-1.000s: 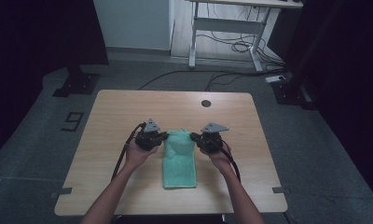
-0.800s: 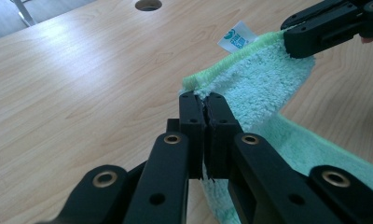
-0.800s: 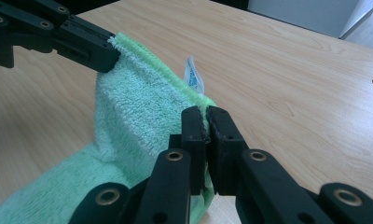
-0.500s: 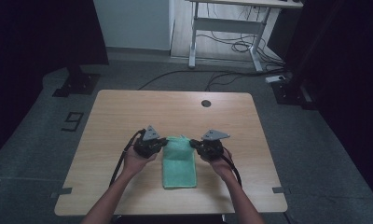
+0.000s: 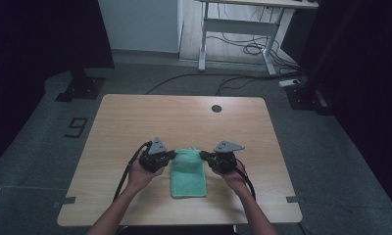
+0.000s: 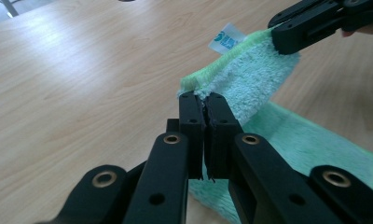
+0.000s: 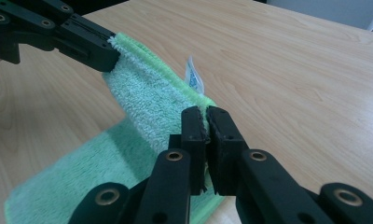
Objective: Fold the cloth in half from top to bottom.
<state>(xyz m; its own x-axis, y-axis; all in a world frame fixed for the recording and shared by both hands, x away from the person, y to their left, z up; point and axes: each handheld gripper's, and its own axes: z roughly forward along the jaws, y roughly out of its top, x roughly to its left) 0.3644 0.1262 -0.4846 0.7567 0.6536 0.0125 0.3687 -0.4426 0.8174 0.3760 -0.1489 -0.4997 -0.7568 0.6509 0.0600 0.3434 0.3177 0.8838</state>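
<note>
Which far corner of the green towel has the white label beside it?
The corner pinched by the right gripper: the white label on the green towel stands just beyond its jaws. The left gripper holds the other, unlabelled far corner.

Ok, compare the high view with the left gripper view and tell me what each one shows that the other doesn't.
High view alone: the whole light wooden table, its round dark hole, the grey floor with cables, and both forearms. Left gripper view alone: the white printed tag on the fluffy green towel and its raised far edge. Shared: the left tool and the right tool, each pinching a far corner of that towel.
</note>
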